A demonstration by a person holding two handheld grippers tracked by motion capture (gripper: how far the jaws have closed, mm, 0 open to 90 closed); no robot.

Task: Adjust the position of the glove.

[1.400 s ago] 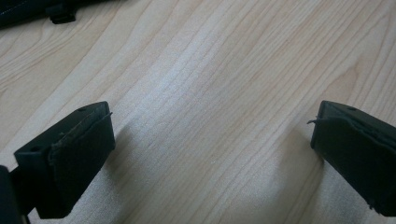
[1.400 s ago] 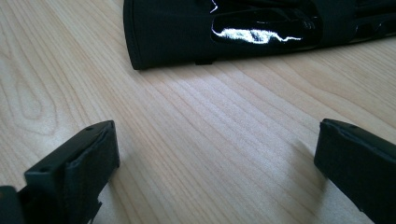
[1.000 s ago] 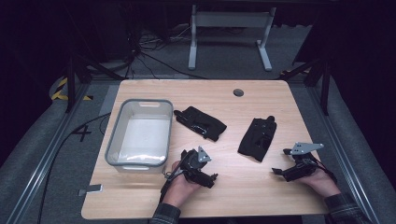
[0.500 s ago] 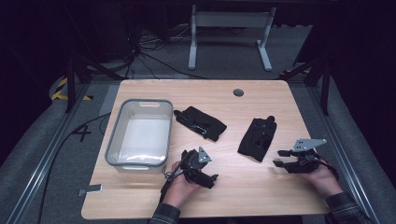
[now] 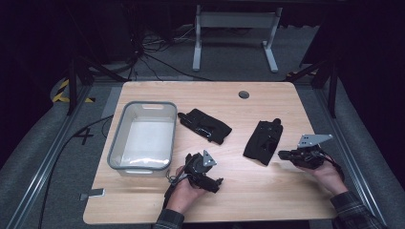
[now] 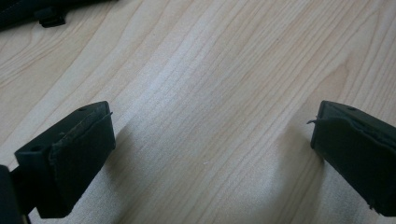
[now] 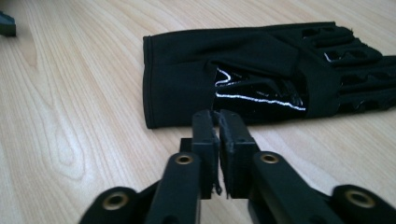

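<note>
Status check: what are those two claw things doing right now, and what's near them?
Left gripper open over bare table. Right gripper just closed, empty, facing black glove. Nothing between.

Light wooden tabletop with rounded corners and a small round cable hole near the far edge, lit brightly from above against a dark room. Grey carpeted floor all around. Beyond the far edge, a pale metal stand on two feet, with black cables tangled on the floor to its left. Metal rails running diagonally along both sides. Yellow-and-black hazard tape at far left, a black cross mark on the carpet nearer in. Far background lost in darkness.
</note>
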